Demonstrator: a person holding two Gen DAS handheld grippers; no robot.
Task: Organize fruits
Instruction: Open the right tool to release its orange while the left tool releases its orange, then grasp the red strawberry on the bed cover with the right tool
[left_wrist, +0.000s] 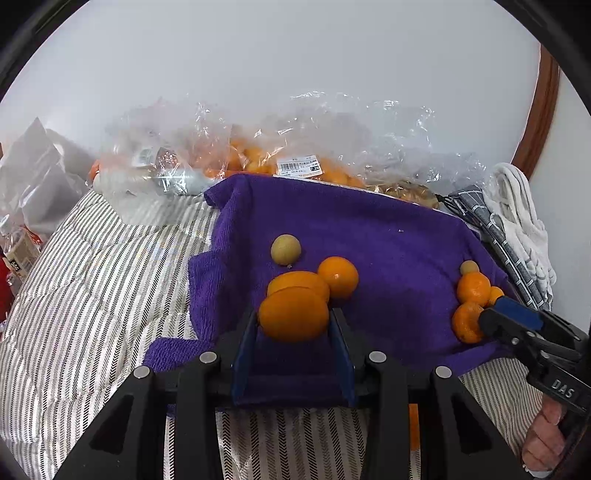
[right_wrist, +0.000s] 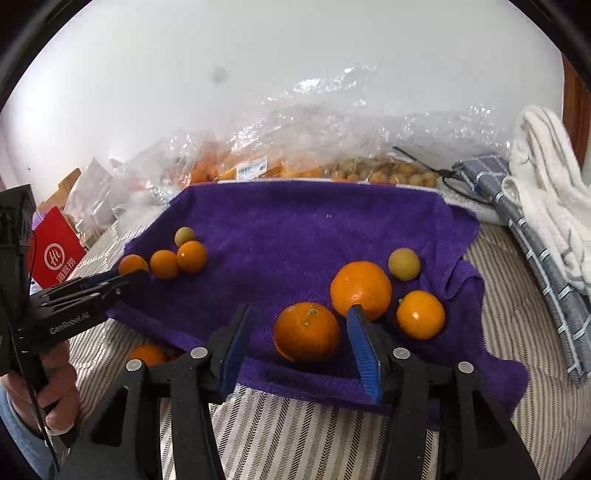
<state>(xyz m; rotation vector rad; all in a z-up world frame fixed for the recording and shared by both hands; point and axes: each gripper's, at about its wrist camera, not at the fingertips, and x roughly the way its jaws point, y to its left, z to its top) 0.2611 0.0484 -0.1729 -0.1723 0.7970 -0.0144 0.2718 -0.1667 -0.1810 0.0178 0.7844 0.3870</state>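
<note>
A purple towel lies on the striped bedding and carries the fruit. My left gripper is shut on an orange at the towel's left front. Two more oranges and a small tan fruit sit just behind it. My right gripper is open around an orange that rests on the towel. A bigger orange, a smaller one and a tan fruit lie beside it.
Clear plastic bags of oranges and small tan fruit lie against the wall behind the towel. Folded cloths are at the right. A red packet and bags are at the left. One orange lies off the towel.
</note>
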